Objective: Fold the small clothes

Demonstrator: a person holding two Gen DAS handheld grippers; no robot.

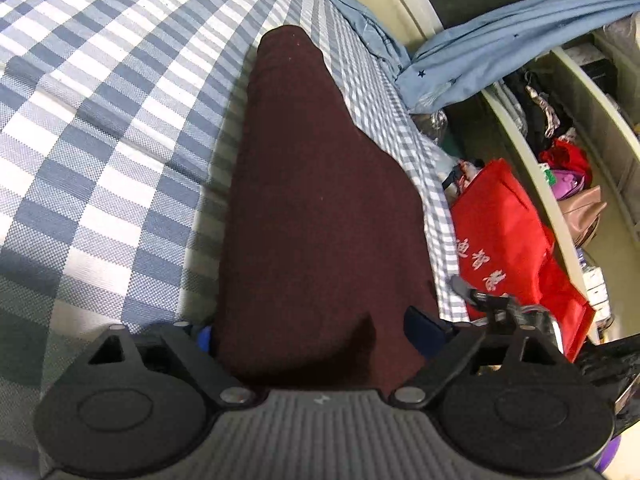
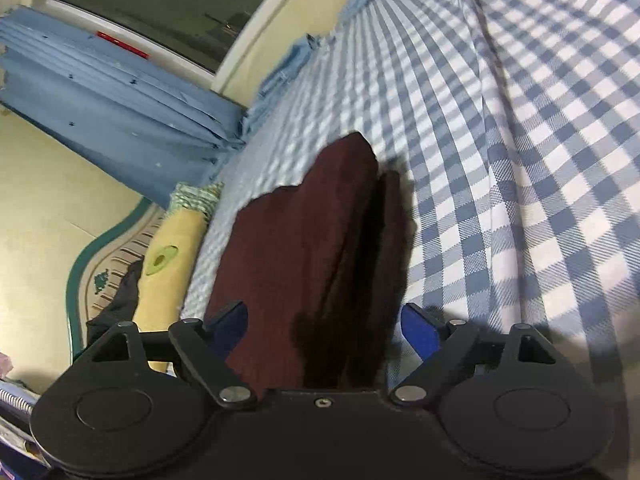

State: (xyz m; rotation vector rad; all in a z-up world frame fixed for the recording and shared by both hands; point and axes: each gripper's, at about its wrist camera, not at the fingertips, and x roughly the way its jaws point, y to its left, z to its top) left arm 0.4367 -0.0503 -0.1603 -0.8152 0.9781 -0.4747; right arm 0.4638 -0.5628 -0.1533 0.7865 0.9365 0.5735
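Maroon garment [image 1: 320, 208] lies folded into a long strip on the checked bed [image 1: 100, 140], stretching straight ahead of my left hand-held gripper [image 1: 316, 332] and between its spread, released fingers. My right hand-held gripper [image 2: 324, 328] is also released, its near end framing the cloth without pinching it; there the layers [image 2: 360, 264] stand stacked, so I judge one fold is done. Off to the right of my left one sits a red bag [image 1: 512, 240] beside the bed.
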